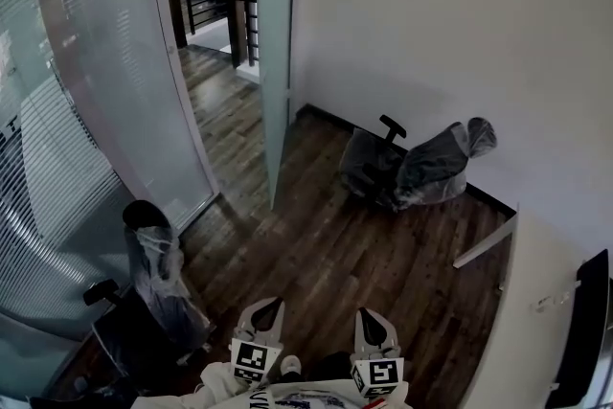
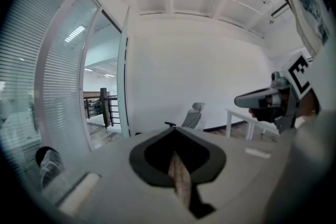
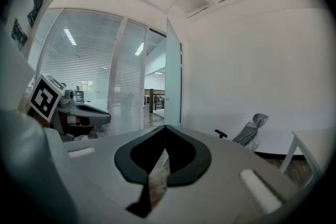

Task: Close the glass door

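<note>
Glass door (image 1: 277, 62) is open: a frosted panel top centre in the head view, seen nearly edge-on, swung into the room with its free edge toward the camera. It sits just beside the white wall (image 1: 460, 34). The doorway gap is left of it, with dark railing (image 1: 206, 5) visible beyond at the top of the frame. The left gripper view shows the door left of centre (image 2: 123, 86). The right gripper view has it centre frame (image 3: 173, 81).

Neither gripper touches the door; both are well apart from it at the bottom edge of the head view.
- Left gripper (image 1: 266, 309): jaws together, nothing between them; tips meet in its own view.
- Right gripper (image 1: 375, 321): jaws together, empty, same picture in its own view.

Surroundings:
- Frosted glass wall (image 1: 115, 62) with horizontal striping runs down the left side.
- Dark wood floor (image 1: 335, 254) lies between the grippers and the door.
- Plastic-wrapped office chair (image 1: 421, 168) is against the wall, right of centre, tipped back.
- Second wrapped chair (image 1: 158, 283) is lower left, near the glass wall.
- White tabletop (image 1: 536, 302) is at lower right.
</note>
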### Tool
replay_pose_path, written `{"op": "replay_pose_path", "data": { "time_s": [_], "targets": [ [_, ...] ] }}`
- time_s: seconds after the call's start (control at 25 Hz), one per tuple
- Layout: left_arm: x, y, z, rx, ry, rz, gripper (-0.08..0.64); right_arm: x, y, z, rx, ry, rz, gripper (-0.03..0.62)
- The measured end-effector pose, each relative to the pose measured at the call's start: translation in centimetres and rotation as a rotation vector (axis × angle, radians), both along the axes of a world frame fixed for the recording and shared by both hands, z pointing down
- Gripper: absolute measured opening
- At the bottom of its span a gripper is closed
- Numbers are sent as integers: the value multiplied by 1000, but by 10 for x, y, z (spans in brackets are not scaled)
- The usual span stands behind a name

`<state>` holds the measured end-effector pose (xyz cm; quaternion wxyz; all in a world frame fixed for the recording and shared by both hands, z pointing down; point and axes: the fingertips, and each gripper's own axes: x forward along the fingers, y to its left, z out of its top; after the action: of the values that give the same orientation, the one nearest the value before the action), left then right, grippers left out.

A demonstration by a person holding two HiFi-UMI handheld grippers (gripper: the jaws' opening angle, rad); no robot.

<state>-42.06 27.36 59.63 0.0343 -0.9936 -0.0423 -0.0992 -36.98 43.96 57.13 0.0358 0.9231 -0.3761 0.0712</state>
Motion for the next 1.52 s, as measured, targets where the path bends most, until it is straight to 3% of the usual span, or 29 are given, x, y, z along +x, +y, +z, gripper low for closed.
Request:
{"op": "replay_pose_path", "data": {
  "time_s": [0.32,0.96,1.52],
  "targets": [
    [57,29,5,20,-33,9,3,53,31,15,18,-43,19,6],
    [220,90,-12,77,-42,-70,2,234,72,15,88,-51,-109,6],
    [275,136,-15,93,-17,-136,3,299,112,19,90,-53,-171,6]
  ]
}}
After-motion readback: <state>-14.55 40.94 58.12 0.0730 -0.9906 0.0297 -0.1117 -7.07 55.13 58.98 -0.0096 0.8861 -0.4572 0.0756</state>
